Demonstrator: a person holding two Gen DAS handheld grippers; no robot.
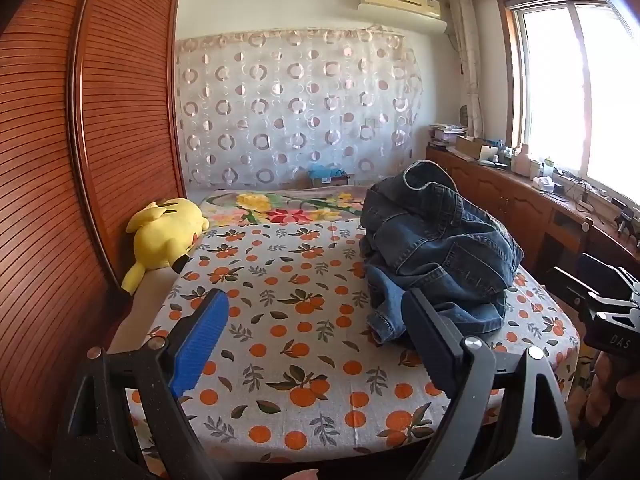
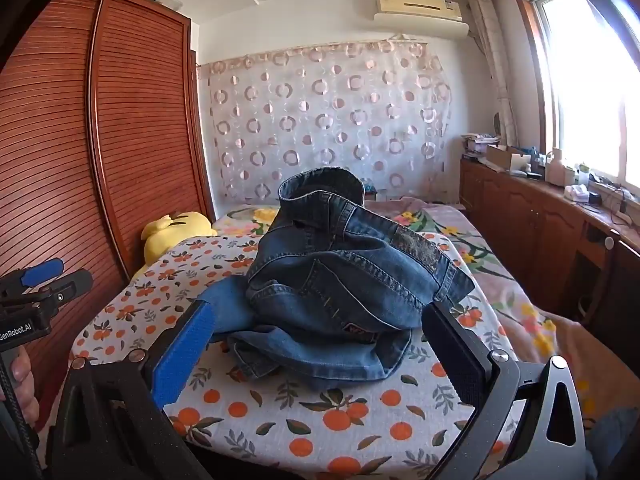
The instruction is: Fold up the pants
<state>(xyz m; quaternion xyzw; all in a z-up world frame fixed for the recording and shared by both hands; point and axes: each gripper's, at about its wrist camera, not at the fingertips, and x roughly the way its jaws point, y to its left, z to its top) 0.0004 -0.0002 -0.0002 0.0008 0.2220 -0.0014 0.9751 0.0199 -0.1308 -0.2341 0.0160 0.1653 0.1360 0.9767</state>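
Note:
A pair of dark blue jeans [image 1: 436, 248] lies crumpled in a heap on the orange-print sheet [image 1: 280, 320], right of centre in the left wrist view. My left gripper [image 1: 316, 304] hovers open above the sheet, short of the heap and to its left, nothing between its fingers. In the right wrist view the jeans [image 2: 344, 280] fill the middle, waistband standing up at the back. My right gripper [image 2: 320, 320] is open wide just in front of the heap, its fingers clear of the denim. The other gripper [image 2: 36, 284] shows at the left edge.
A yellow plush toy [image 1: 168, 232] lies at the bed's left side against a slatted wooden wardrobe [image 1: 80, 160]. A floral blanket [image 1: 280, 204] covers the far bed. A low wooden cabinet [image 1: 520, 196] with clutter runs along the right under the window.

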